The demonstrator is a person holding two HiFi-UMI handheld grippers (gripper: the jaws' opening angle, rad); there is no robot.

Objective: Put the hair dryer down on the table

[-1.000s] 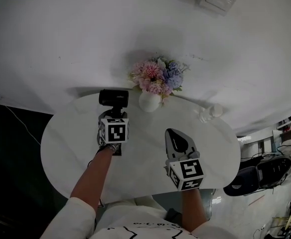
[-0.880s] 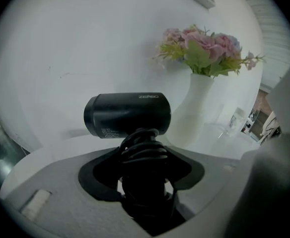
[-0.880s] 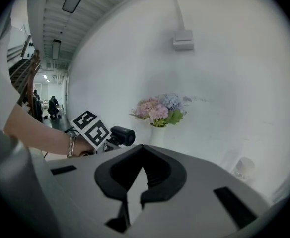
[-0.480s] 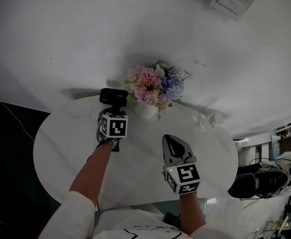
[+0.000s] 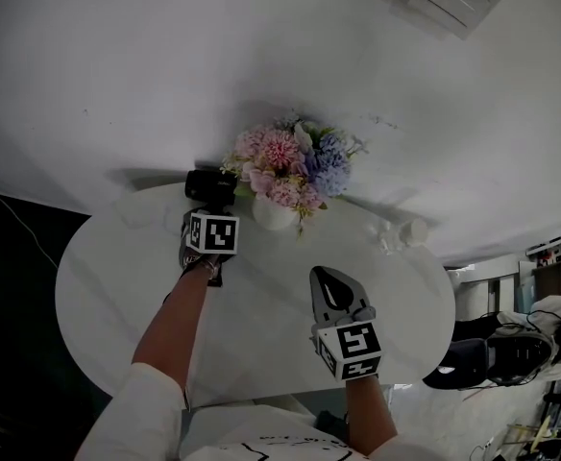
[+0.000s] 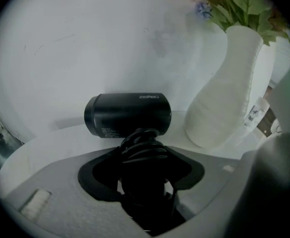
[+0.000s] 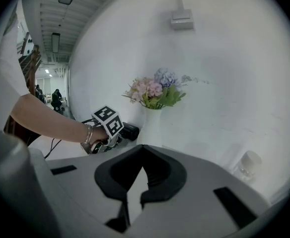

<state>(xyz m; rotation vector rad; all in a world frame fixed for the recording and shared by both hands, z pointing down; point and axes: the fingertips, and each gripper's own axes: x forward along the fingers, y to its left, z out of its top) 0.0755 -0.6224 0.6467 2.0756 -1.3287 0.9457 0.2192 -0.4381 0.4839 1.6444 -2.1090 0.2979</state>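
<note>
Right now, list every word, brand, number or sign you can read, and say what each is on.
Dryer, pale brand word on the barrel: too blurred to read with certainty.
Dryer, fine print low on the barrel: too small to read.
Label beside the vase: blurred, unreadable.
Left cube, right cube: square patterns only, no words.

Head view: the black cylindrical hair dryer, just left of the white ceramic vase, shows only its barrel; its handle is hidden under the left tongs. The pink-and-blue flower bunch covers the vase's neck. A small white object right of the vase is too small to identify. Left gripper view: the handle's lower part is lost in shadow between the jaws; the barrel's print is unreadable; the flowers above the vase are blurred and cut by the top edge.
</note>
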